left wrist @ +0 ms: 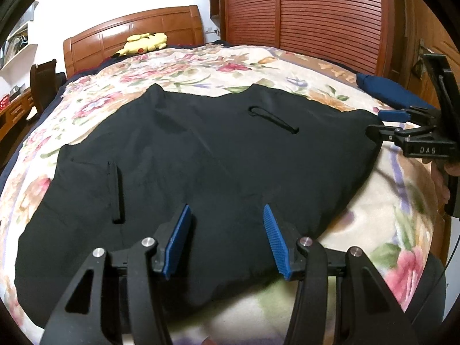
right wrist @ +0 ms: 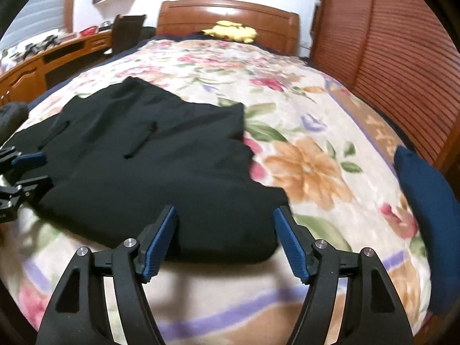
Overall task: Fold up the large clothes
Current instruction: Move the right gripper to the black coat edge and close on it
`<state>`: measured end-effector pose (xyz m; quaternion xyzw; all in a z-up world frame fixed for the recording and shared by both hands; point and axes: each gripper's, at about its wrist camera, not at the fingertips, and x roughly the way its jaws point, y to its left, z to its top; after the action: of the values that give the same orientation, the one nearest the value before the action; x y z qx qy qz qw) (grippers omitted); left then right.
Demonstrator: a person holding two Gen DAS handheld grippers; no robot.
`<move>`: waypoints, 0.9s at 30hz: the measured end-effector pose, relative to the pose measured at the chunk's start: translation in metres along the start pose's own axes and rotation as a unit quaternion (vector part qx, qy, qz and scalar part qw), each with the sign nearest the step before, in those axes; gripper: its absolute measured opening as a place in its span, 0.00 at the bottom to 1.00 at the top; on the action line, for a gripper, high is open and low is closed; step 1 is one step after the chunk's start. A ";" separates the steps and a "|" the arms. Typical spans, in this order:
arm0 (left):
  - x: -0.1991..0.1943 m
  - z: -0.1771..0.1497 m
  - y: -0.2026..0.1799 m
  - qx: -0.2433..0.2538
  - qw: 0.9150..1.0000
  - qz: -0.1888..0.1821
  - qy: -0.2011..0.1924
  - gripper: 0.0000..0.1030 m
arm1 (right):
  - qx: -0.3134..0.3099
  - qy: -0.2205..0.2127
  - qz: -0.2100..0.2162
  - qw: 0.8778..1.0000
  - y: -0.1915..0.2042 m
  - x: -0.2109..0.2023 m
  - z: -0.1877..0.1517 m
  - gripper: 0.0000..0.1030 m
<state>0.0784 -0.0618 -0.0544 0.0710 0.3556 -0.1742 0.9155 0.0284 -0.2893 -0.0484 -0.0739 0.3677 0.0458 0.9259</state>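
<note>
2 wrist views show a black garment [left wrist: 184,155] spread on a bed with a floral blanket [left wrist: 373,201], part folded into a broad dark shape. From the left wrist, the left gripper [left wrist: 227,238] hovers over the garment's near edge, close to the foot edge of the bed, its 2 blue pads parted about halfway with only cloth beneath them and nothing pinched. At the right side of this view the right gripper [left wrist: 376,123] reaches toward the garment's right corner, its fingers apart and not gripping. A folded navy item [left wrist: 391,92] lies near the bed's right edge, and a yellow plush toy [left wrist: 145,43] rests by the headboard. From the right wrist, the right gripper [right wrist: 224,238] stands wide open above the garment's near right corner [right wrist: 258,201], holding nothing; this picture is slightly blurred. The left gripper [right wrist: 28,166] shows at the left border. To do the next fold well, it seems wise for each gripper to pinch through all layers at a near corner, lift evenly, and lay the edge straight across without dragging the blanket.
</note>
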 end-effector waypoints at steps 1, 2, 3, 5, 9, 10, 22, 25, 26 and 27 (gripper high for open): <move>0.001 -0.001 -0.001 0.001 1.000 0.000 0.000 0.50 | 0.007 0.001 0.001 1.000 -0.004 0.001 -0.001 0.74; 0.001 0.000 -0.002 0.001 1.000 0.001 0.001 0.51 | 0.015 0.002 0.004 1.000 -0.008 0.002 -0.003 0.76; 0.001 0.000 -0.001 0.001 1.000 0.001 0.001 0.51 | 0.019 0.004 0.006 1.000 -0.010 0.003 -0.004 0.77; 0.002 -0.001 -0.001 0.002 1.000 0.002 0.001 0.51 | 0.024 0.006 0.004 1.000 -0.012 0.006 -0.006 0.80; 0.002 0.000 -0.001 0.002 1.000 0.002 0.001 0.51 | 0.028 0.019 0.006 0.999 -0.012 0.015 -0.009 0.82; 0.002 0.000 -0.001 0.002 1.000 0.002 0.001 0.51 | 0.029 0.022 0.007 0.999 -0.011 0.018 -0.010 0.83; 0.003 0.000 -0.001 0.002 1.000 0.002 0.001 0.51 | 0.031 0.049 0.037 0.998 -0.009 0.037 -0.016 0.82; 0.003 0.000 -0.001 0.002 1.000 0.002 0.001 0.51 | 0.044 0.057 0.062 0.995 -0.013 0.039 -0.017 0.76; 0.003 0.000 -0.001 0.002 1.000 0.003 0.001 0.51 | 0.049 0.060 0.072 0.994 -0.015 0.039 -0.017 0.73; 0.003 0.000 -0.001 0.002 1.000 0.003 0.001 0.51 | 0.052 0.062 0.080 0.994 -0.014 0.040 -0.018 0.71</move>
<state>0.0795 -0.0634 -0.0564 0.0741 0.3562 -0.1725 0.9153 0.0472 -0.3052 -0.0871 0.0008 0.4311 0.0958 0.8972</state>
